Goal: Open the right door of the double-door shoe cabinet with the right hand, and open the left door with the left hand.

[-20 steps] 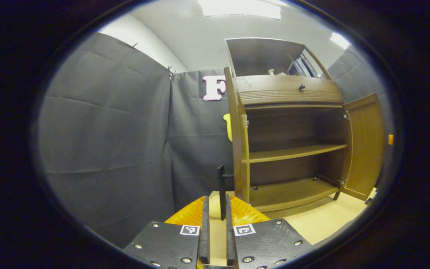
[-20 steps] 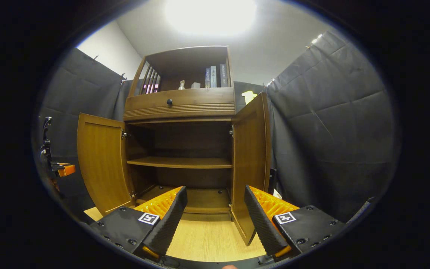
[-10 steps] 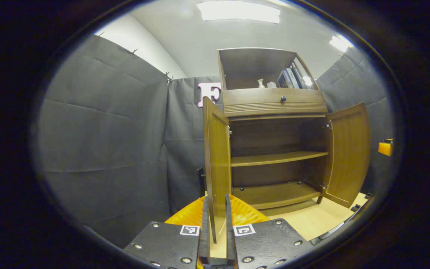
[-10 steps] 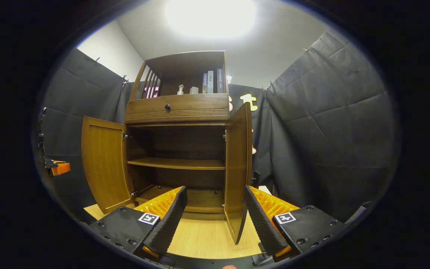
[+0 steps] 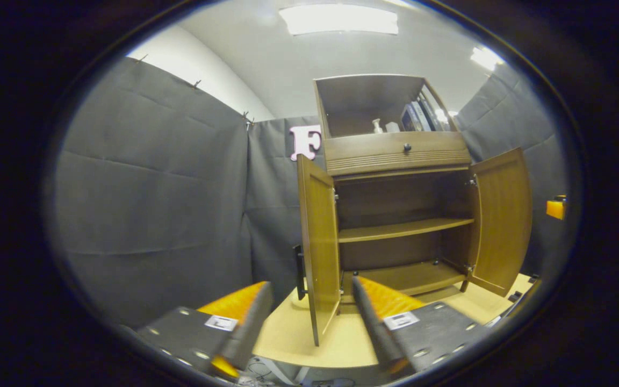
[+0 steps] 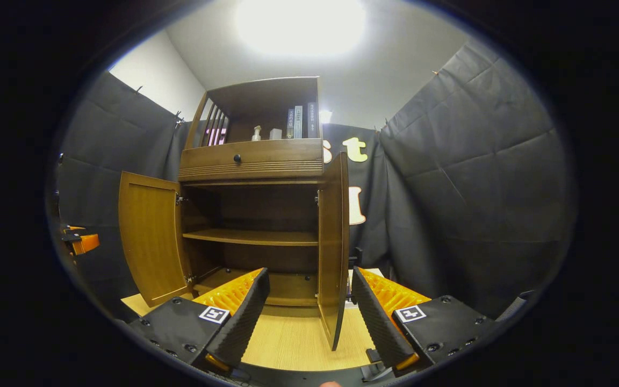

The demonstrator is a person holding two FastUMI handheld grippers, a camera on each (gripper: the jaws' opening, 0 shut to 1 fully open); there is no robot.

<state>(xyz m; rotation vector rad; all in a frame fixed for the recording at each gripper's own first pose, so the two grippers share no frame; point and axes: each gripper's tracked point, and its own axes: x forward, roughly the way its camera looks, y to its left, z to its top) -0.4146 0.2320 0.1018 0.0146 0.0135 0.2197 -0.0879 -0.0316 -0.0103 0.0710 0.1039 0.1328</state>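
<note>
Cabinet [image 6: 253,161]: stands on the wooden floor [image 6: 293,344], both doors swung out.
Left door [image 5: 320,242]: open, edge between the left gripper [image 5: 309,322] fingers (spread wide, touching nothing).
Right door [image 6: 333,242]: open, edge between the right gripper [image 6: 309,317] fingers (spread apart, gripping nothing).

Both views low, near, angled upward at the shared open shoe cabinet [image 5: 395,215] [image 6: 256,215].
</note>
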